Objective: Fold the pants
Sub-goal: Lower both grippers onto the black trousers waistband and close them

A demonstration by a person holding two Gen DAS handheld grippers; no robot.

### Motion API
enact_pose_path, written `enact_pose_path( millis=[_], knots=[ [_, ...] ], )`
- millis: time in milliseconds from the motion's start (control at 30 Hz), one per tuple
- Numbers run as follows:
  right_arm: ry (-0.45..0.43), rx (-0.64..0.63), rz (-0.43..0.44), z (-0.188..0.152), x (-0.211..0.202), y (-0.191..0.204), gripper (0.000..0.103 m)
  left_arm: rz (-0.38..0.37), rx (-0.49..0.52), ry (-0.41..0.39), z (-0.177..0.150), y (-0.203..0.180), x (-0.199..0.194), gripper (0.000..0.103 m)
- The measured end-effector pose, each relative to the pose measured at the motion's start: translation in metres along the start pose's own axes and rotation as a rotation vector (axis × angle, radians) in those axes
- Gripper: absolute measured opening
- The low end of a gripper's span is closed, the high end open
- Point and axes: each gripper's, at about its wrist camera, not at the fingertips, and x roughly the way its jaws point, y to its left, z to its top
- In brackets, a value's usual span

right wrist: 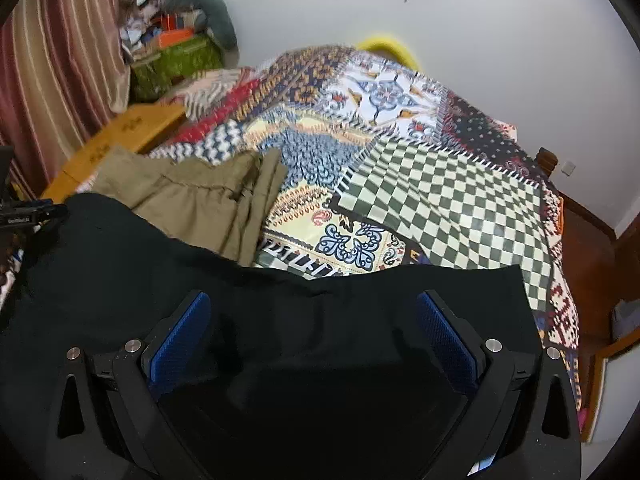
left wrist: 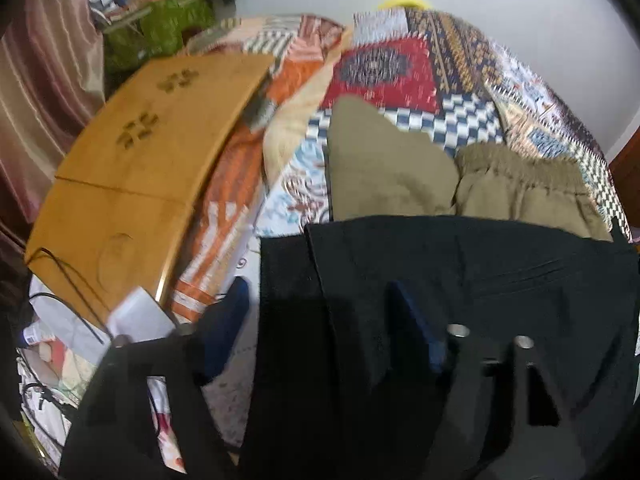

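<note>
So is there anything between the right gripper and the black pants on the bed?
Nothing visible. The right gripper has its jaws open directly over the black pants, with only dark fabric between its blue pads. The khaki pants lie beyond, on the patchwork bedspread.

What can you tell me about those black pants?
The black pants are dark, soft-looking cloth with small creases, spread over the near edge of a patchwork bedspread. Their far edge overlaps the olive-green pants lying behind them. In the left wrist view part of them hangs down off the bed. The right gripper is open above the cloth; the left gripper has cloth between its fingers.
</note>
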Motion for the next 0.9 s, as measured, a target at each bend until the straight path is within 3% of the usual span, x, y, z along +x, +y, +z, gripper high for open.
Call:
enact_pose_path(
  millis=[67, 233, 367, 500, 567, 633, 700, 800, 833, 900],
  knots=[
    [0.005, 0.020, -0.026, -0.001, 0.005, -0.011, 0.100, 0.014, 0.009, -0.021, -0.001, -0.001, 0.001, 0.061],
    [0.001, 0.120, -0.149, -0.006, 0.005, -0.068, 0.099, 0.024, 0.032, -0.059, 0.001, -0.003, -0.003, 0.034],
    [0.020, 0.188, -0.265, -0.004, 0.011, -0.123, 0.099, 0.039, 0.049, -0.068, 0.002, -0.010, -0.003, 0.029],
    [0.118, 0.203, -0.295, -0.006, 0.038, -0.154, 0.092, 0.059, 0.063, -0.081, 0.000, -0.013, -0.006, 0.023],
    [0.175, 0.222, -0.251, -0.010, 0.053, -0.162, 0.080, 0.088, 0.072, -0.088, 0.001, -0.015, -0.007, 0.011],
    [0.218, 0.231, -0.208, -0.014, 0.066, -0.163, 0.067, 0.089, 0.077, -0.089, 0.003, -0.013, -0.009, 0.009],
    [0.195, 0.208, -0.220, -0.015, 0.065, -0.159, 0.064, 0.095, 0.081, -0.089, 0.003, -0.012, -0.009, 0.006],
    [0.182, 0.191, -0.253, -0.017, 0.063, -0.154, 0.039, 0.125, 0.090, -0.098, 0.005, -0.011, -0.011, 0.003],
    [0.181, 0.186, -0.264, -0.019, 0.061, -0.152, 0.023, 0.126, 0.088, -0.100, 0.005, -0.011, -0.011, 0.002],
    [0.180, 0.182, -0.269, -0.024, 0.054, -0.152, 0.014, 0.122, 0.083, -0.101, 0.006, -0.010, -0.012, 0.002]
  ],
)
